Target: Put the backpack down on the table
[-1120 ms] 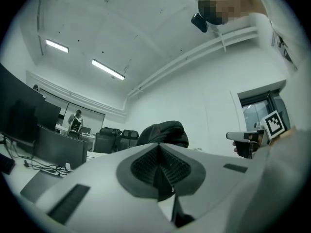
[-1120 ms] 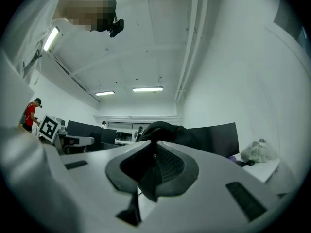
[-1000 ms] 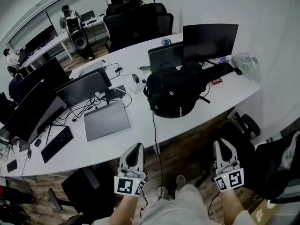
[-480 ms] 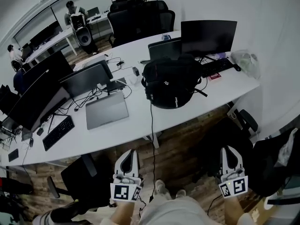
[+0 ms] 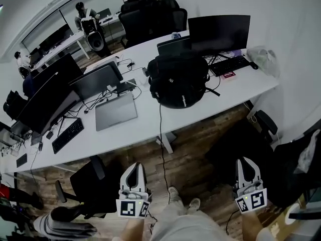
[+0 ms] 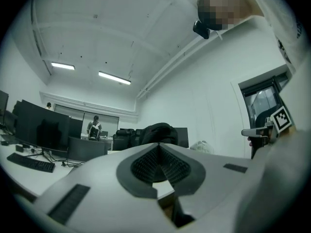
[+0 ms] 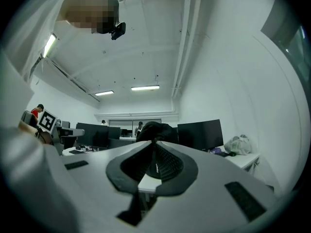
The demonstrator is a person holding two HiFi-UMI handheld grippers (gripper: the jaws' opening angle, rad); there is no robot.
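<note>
Both left gripper (image 5: 134, 167) and right gripper (image 5: 247, 162) were pressed together; one backpack (image 5: 178, 82) sat on table (image 5: 150, 129) (floor (image 5: 200, 144): head view only).

White left tool (image 5: 134, 167) and right tool (image 5: 246, 162) bear square-marker cubes (image 5: 132, 208); pale trousers (image 5: 185, 227).

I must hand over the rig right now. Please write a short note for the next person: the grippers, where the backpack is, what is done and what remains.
Left gripper: shut, empty, held back from the table, above the floor.
Right gripper: jaws together, empty, also back from the table.
Backpack: resting on the white table, in front of the black monitor and beside the closed laptop. Neither gripper touches it.
Done: the backpack is down on the table and released.
Left: nothing seems to remain; perhaps check that it sits steady.
</note>
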